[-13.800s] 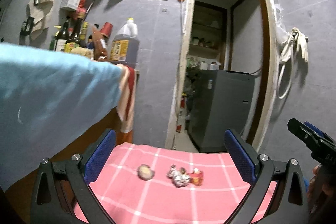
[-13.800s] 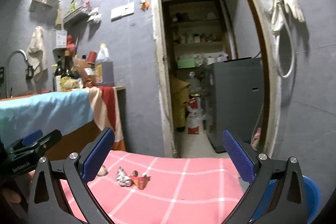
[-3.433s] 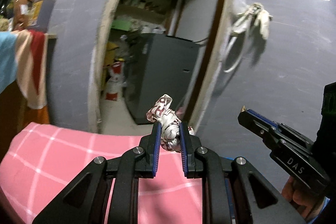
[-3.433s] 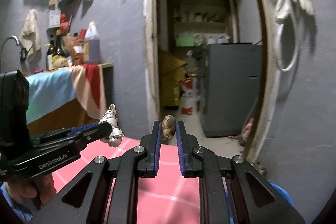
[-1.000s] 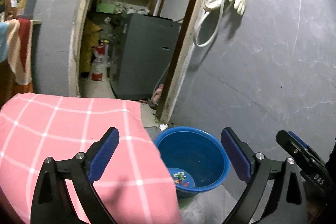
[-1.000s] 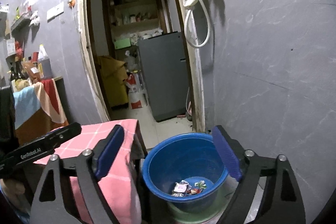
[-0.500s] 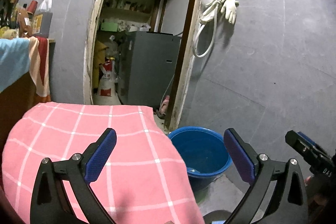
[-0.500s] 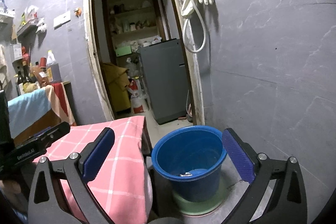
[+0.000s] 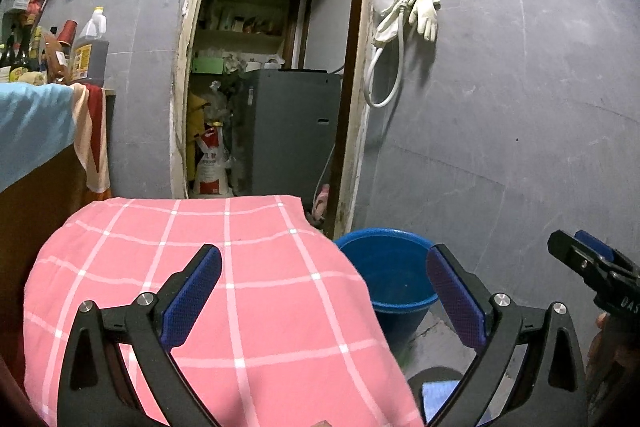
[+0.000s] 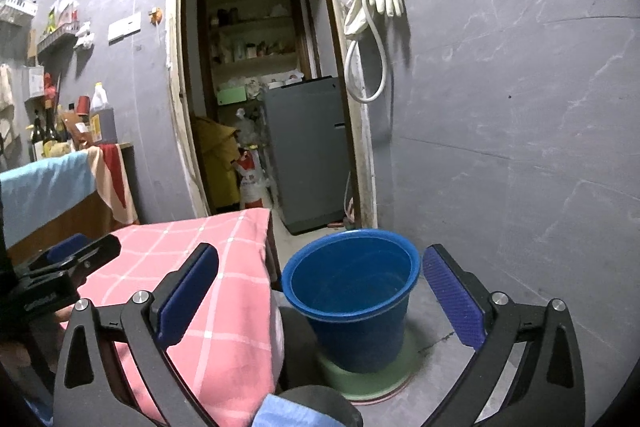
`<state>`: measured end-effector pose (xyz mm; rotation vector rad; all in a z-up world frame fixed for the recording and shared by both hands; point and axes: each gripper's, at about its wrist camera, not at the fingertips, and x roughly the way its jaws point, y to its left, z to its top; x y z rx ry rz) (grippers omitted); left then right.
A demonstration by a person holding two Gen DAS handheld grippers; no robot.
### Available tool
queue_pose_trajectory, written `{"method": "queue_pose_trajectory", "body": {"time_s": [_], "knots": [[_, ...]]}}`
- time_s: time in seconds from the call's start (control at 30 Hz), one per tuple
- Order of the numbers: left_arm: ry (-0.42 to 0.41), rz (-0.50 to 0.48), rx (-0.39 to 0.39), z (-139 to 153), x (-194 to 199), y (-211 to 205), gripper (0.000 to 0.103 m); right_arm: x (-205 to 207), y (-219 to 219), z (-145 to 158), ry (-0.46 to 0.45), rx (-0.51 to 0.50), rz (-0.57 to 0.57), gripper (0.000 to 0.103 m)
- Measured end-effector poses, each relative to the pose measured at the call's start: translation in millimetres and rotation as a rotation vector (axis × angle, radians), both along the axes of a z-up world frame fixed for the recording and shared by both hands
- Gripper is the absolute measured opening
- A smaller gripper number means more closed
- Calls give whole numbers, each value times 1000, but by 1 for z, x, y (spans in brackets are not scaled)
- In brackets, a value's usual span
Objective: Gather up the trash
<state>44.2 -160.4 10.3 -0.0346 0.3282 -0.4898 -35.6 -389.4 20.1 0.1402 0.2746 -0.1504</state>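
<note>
Left hand-held gripper [image 9: 323, 291] wide open, empty, over pink-checked worktop [image 9: 248, 239]; right hand-held gripper [image 10: 320, 289] wide open, empty, facing blue bucket [image 10: 352, 291].

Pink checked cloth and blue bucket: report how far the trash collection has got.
Done, as far as shown: no trash lies on the visible part of the pink checked cloth. In hand: nothing; the left hand-held gripper and right hand-held gripper both stand open and empty. The blue bucket stands beside the cloth; its bottom is hidden. Nothing left in sight.
</note>
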Motion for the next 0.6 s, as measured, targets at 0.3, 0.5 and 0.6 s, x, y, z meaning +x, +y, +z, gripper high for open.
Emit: {"method": "queue_pose_trajectory", "body": {"time_s": [0.3,0.5,0.6], "knots": [[5,28,16,-14,-12,11,100,-8,8,-15,25,-22,-13,103],[14,38,20,-18,-11,14,100,-9,13,-22,46,-24,-9,103],[17,38,21,-19,-10,15,100,-10,11,-23,51,-17,-9,103]]}}
